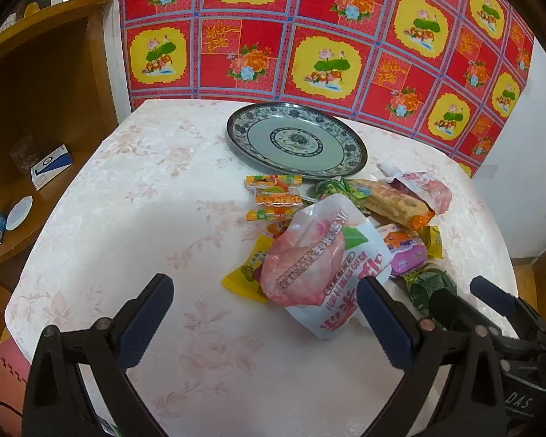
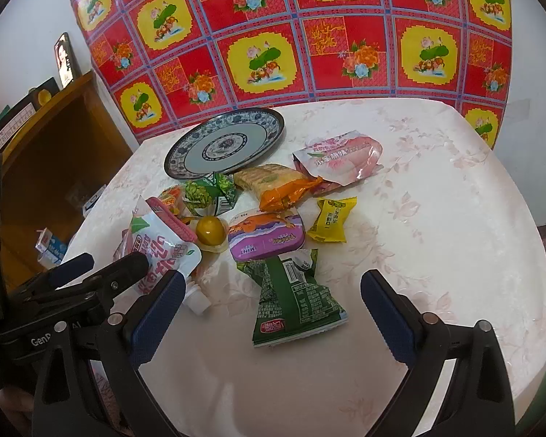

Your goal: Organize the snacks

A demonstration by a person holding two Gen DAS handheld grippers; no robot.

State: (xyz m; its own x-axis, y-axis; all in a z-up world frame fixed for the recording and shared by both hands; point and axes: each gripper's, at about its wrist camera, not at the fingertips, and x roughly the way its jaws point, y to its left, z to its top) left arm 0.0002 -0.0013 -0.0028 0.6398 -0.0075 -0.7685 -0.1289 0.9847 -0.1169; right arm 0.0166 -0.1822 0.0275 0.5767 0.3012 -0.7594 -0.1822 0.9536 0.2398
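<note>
Both tongs spreading, pinching nothing: left gripper (image 1: 265,313), right gripper (image 2: 273,302) | pink spouted pouch (image 1: 320,262) lying near blue-patterned plate (image 1: 356,149), front of it | judging soft, slippery film; gripping stiff sealed edge.

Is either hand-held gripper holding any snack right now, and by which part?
Nothing is held. The left hand-held gripper is open around the pink pouch; the right hand-held gripper is open around the green packet.
</note>
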